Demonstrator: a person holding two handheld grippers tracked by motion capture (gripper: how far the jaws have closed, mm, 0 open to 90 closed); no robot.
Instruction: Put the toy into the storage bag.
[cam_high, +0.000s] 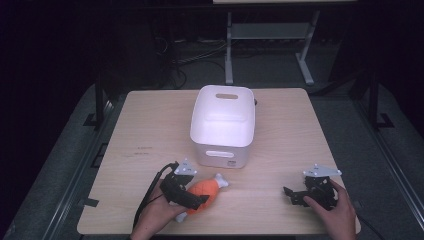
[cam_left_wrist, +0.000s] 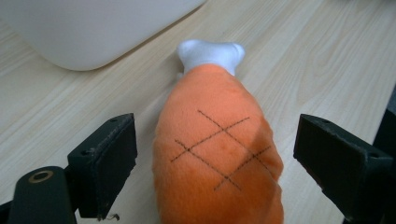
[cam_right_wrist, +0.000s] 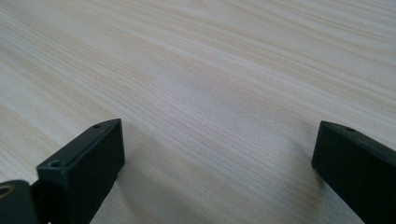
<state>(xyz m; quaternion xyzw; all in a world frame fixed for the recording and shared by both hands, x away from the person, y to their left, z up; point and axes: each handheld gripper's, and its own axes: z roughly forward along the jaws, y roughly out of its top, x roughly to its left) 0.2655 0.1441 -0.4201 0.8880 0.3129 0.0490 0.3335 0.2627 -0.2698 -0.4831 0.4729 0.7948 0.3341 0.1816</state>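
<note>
Two grippers are seen at the near edge of the wooden table (cam_high: 280, 130), and a white bin (cam_high: 223, 125) is taken as the landmark at the table's middle. Just in front of the bin's near wall, a little to its left, an orange plush drumstick (cam_high: 205, 192) is laid flat on the wood, its white bone end (cam_left_wrist: 211, 52) turned toward the bin, close to it but not touching. A stitched crisscross is shown on the orange body in the left gripper view. The left gripper (cam_left_wrist: 215, 163) is held by the left hand (cam_high: 159, 216) over the toy's fat end; its jaws are spread wide, one on each side of the plush, with a visible gap on both sides, so nothing is clamped. The right gripper (cam_high: 294, 196) is held by the right hand (cam_high: 336, 210) in front of the bin and well to its right, apart from the toy. Its jaws are likewise parted, and bare wood grain is seen between them in the right gripper view
</note>
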